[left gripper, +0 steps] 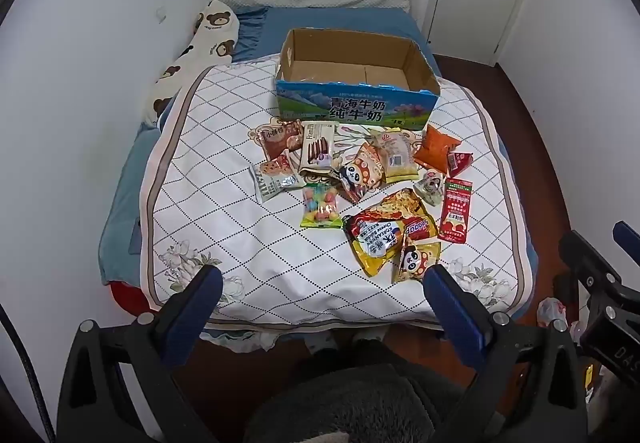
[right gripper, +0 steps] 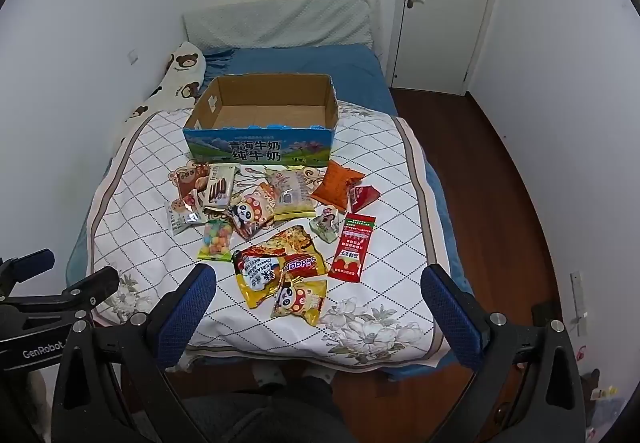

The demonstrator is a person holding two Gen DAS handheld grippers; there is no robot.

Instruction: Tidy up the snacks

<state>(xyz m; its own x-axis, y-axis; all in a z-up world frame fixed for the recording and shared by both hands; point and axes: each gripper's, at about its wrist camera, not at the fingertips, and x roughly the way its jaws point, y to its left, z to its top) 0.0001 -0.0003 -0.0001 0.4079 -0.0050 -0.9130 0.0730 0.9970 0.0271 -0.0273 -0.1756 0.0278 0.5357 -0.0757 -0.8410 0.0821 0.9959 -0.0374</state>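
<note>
From the left wrist view, the left gripper [left gripper: 322, 283] hangs over the near edge of the bed with its blue-padded jaws spread wide and nothing between them. Beyond it, a white quilt [left gripper: 208, 179] with a diamond grid covers the bed, and the snacks lie loose across its middle. An open cardboard milk box [left gripper: 356, 99] stands upright at the far side of the pile, and its floor looks bare, though the near wall hides part of it. Just in front of the box sit a chocolate biscuit pack [left gripper: 317, 152] and an orange packet [left gripper: 435, 148]. A bag of coloured candy balls [left gripper: 320, 206] lies nearer, apart from a large red and yellow noodle packet [left gripper: 390, 229]. A small panda packet [left gripper: 416, 261] overlaps the noodle packet's near corner (closest of all to the fingers). A red sachet [left gripper: 456, 210] lies just right of the noodles.

From the right wrist view, the right gripper [right gripper: 316, 283] is likewise spread wide and holds nothing, hovering above the quilt's near end. The noodle packet [right gripper: 280, 267] and panda packet [right gripper: 298, 299] lie between its fingers. The milk box [right gripper: 260, 143] stands beyond the pile, and a second panda packet [right gripper: 250, 217] lies mid-heap.
</note>
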